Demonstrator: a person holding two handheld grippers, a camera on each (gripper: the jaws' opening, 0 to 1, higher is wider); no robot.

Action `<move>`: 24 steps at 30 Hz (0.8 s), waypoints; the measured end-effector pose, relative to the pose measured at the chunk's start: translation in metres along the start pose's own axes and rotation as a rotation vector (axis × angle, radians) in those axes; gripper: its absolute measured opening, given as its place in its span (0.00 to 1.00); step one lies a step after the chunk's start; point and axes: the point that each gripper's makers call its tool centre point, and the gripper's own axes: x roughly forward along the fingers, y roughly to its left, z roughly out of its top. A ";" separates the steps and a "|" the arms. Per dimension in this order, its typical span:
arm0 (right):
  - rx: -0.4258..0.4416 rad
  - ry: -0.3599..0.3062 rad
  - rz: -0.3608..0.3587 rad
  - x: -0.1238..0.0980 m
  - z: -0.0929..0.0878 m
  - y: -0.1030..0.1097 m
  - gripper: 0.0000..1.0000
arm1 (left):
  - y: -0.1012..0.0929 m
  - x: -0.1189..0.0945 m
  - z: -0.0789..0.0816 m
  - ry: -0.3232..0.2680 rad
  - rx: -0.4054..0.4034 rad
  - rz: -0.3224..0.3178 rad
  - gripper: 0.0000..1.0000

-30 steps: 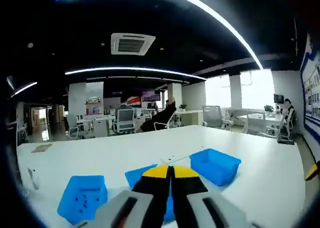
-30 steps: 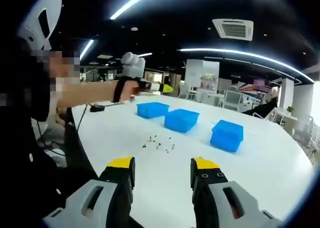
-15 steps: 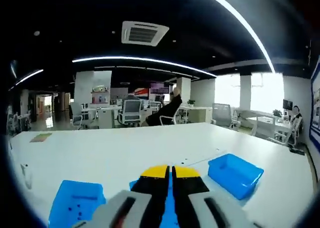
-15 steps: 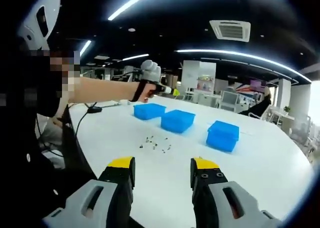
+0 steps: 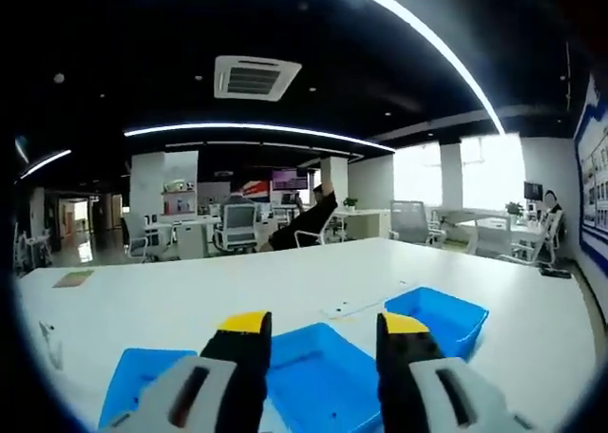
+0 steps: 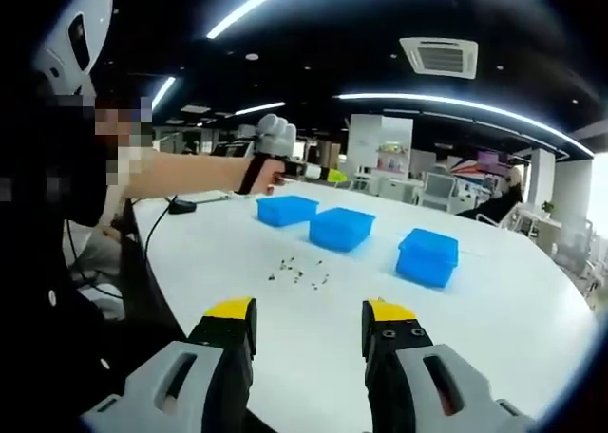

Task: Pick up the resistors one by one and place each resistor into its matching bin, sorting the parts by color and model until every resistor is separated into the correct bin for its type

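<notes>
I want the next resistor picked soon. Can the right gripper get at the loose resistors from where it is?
Probably yes: the right gripper is open, and only bare table lies between it and the resistors.

- Table (image 6: 532,329): smooth white top, slight sheen, looks laminate.
- Bins (image 6: 340,229): blue plastic, semi-gloss (light glints on inner walls in left gripper view).
- Left gripper (image 5: 318,330): matt black plastic jaws, yellow tips, grey body.
- Right gripper (image 6: 310,321): same finish.
- Resistors (image 6: 299,273): too small to tell.
- Glove (image 6: 274,134): white cloth, approx. knit.
</notes>
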 end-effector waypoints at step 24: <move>0.015 0.002 0.011 0.006 -0.004 0.000 0.46 | -0.036 -0.113 -0.018 -0.026 -0.007 -0.237 0.43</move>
